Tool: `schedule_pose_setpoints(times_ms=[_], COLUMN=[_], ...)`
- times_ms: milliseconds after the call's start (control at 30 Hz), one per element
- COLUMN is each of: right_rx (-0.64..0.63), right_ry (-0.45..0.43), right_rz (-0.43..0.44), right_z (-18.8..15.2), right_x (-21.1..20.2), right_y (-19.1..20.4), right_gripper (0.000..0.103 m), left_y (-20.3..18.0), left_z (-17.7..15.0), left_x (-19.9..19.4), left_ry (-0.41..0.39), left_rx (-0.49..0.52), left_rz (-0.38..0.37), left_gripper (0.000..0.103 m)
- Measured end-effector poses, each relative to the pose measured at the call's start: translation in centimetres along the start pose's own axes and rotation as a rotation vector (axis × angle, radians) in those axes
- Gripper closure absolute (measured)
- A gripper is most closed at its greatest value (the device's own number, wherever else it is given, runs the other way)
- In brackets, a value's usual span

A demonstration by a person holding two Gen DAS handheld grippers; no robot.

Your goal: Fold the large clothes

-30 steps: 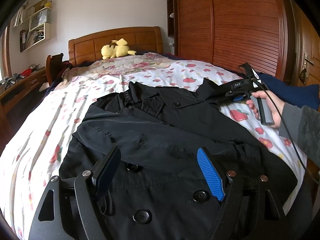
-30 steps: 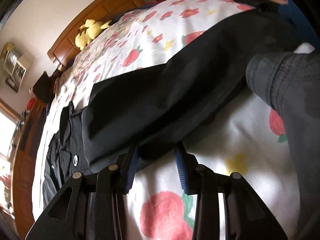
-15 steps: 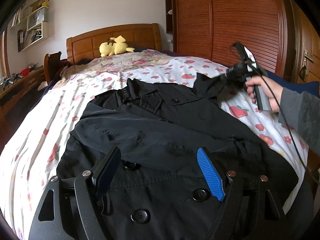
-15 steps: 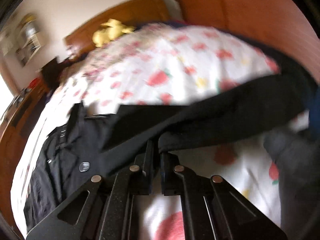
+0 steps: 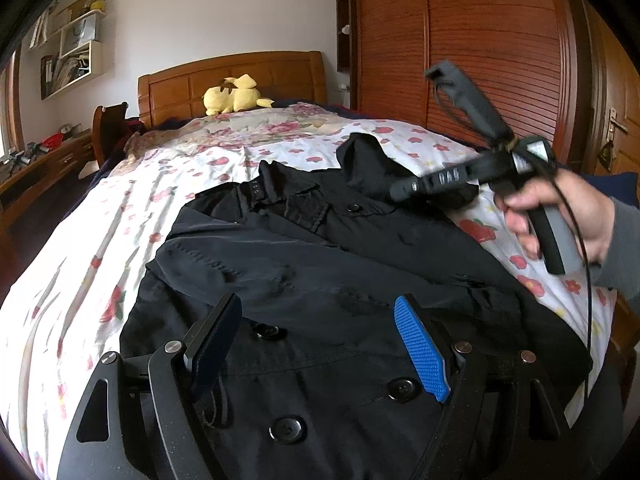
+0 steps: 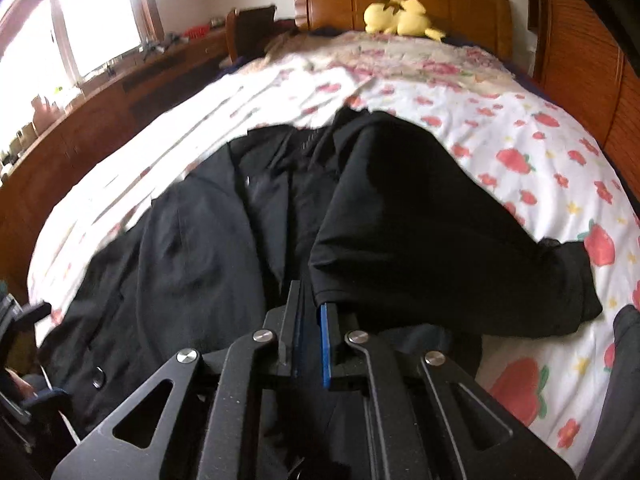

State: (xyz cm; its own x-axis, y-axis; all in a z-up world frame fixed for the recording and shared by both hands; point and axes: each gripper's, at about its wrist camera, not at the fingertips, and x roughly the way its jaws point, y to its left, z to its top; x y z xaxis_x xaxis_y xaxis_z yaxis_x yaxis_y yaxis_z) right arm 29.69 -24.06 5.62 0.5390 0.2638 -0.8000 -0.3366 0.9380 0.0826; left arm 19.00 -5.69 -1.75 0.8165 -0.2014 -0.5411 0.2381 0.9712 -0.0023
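We're early in the fold: black buttoned cotton coat (image 5: 320,288) lies mid-frame on the strawberry-print bedsheet (image 6: 540,152), right gripper (image 6: 310,320) clamped on its sleeve (image 6: 420,232), left gripper (image 5: 316,340) wide open, empty, body unfolded.

A yellow plush toy (image 5: 234,96) lies by the wooden headboard (image 5: 228,80) of a bed with a strawberry-print white sheet (image 5: 160,188). A slatted reddish-brown wardrobe (image 5: 480,40) stands beside the bed.
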Motion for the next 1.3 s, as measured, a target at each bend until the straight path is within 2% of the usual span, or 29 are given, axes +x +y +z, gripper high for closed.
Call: schedule_pose_setpoints(times_ms=[67,133,233,433,533,667,800,933,1300], right_rx=[-0.011,-0.003,0.005,0.008,0.049,0.099,0.231,0.364,0.580], right_ry=[0.030,0.039,0.023,-0.014,-0.028,-0.045,-0.037,-0.024,0.039], right_rz=[-0.020,-0.033,-0.041,-0.120,-0.185,-0.319,-0.320,-0.285,-0.237], right_z=[-0.6,-0.9,-1.4,-1.3,-0.8,-0.5,-0.8,-1.8,-4.7], right_x=[0.6,0.7,-0.5,-3.7,-4.6,-4.8,-4.3,-3.3,1.0], right_y=[0.0,-0.3,-1.0,-2.2,-4.3,-7.3,-11.7,-15.3,-19.7], right_gripper=[0.096,0.085,0.077,0.069,0.068,0.068,0.068,0.068,0.068], left_y=[0.1,0.2,0.2,0.5,0.5,0.5,0.6,0.4,0.4], left_z=[-0.1,-0.1,-0.1,-0.1,-0.1,-0.1,-0.1,0.0,0.0], left_x=[-0.1,-0.3,-0.6,-0.7,-0.7,-0.6,-0.5,-0.4,-0.3], left_ry=[0.000,-0.001,-0.007,-0.010,-0.012,-0.008,-0.005,-0.001,0.002], left_rx=[-0.003,-0.007,-0.012,-0.021,-0.018,-0.015,-0.017,-0.014,-0.002], left_rz=[0.005,0.008,0.010,0.010,0.009,0.012,0.013,0.011,0.000], left_gripper=[0.023,0.023,0.023,0.023,0.023,0.023,0.023,0.023,0.023])
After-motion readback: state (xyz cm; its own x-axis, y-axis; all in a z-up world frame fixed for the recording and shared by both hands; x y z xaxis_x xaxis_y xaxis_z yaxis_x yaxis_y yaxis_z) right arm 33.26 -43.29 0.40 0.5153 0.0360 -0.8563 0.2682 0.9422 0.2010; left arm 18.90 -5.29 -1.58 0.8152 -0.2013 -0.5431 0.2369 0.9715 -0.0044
